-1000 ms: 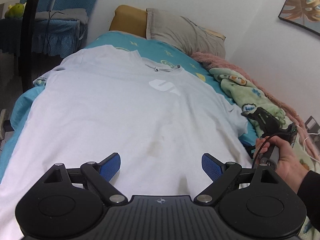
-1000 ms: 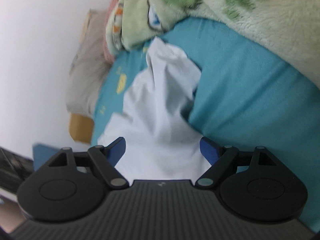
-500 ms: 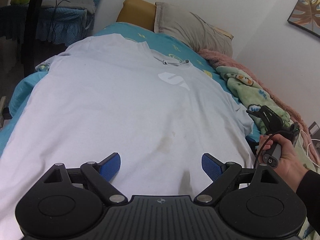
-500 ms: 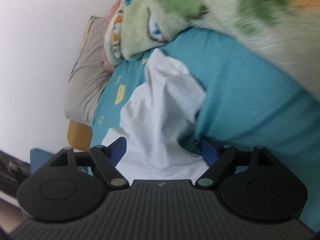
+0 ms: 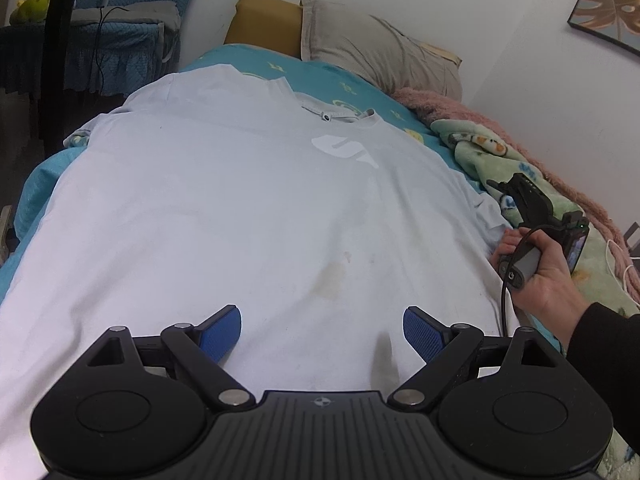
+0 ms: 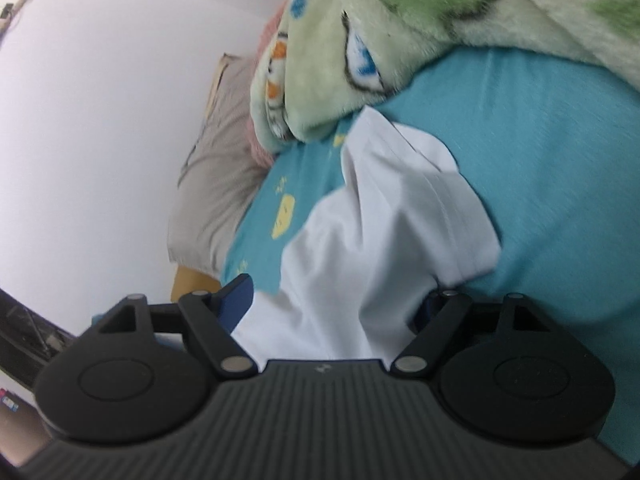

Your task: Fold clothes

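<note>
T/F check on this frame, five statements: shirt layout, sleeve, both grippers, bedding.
1. The white T-shirt lies spread flat on the bed. True.
2. The left gripper is shut on the hem. False: it is open above the shirt, holding nothing.
3. The right gripper has the sleeve between its closing jaws. True.
4. The green blanket covers the shirt's chest. False: it lies beside the shirt.
5. A grey pillow sits at the head of the bed. True.
</note>
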